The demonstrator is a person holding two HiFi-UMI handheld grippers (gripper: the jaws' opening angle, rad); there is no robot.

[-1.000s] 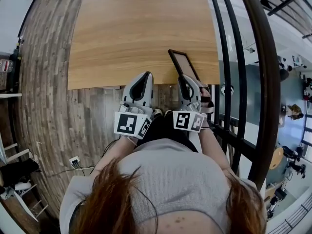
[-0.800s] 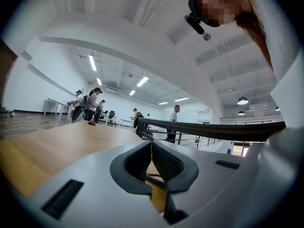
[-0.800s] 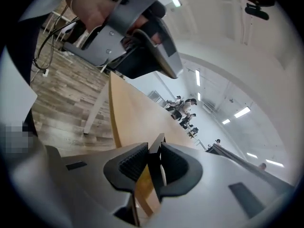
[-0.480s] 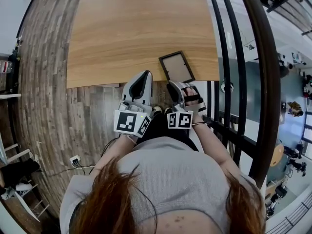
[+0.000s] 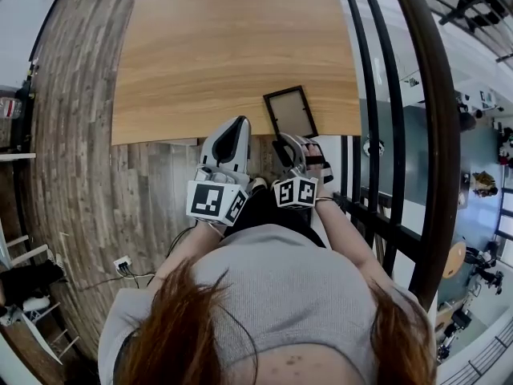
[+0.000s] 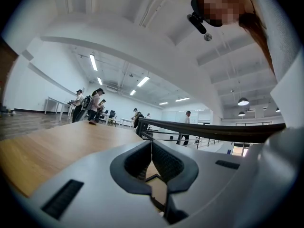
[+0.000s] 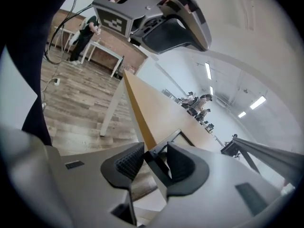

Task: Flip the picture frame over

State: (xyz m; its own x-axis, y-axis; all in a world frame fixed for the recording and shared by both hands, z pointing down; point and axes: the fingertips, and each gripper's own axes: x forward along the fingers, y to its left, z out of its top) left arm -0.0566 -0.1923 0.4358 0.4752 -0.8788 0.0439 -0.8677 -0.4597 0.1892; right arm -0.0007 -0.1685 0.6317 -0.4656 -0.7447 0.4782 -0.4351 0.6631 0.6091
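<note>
The black picture frame lies flat on the wooden table, close to its near edge and right corner. My right gripper is at the frame's near edge, pointing down at it. In the right gripper view the frame's dark edge sits between the jaws of the right gripper. They are opening, and a gap shows beside the left pad. My left gripper hovers level at the table's near edge, left of the frame. Its jaws meet at the tips with nothing in them.
A black metal railing runs along the table's right side, with a lower floor beyond it. Wood plank floor lies to the left. A white table leg stands under the near edge. People stand far off in the hall.
The frame went from tilted up in the right gripper to lying flat on the table. The right gripper sank toward the table edge and its jaws parted. The left gripper stayed put.
</note>
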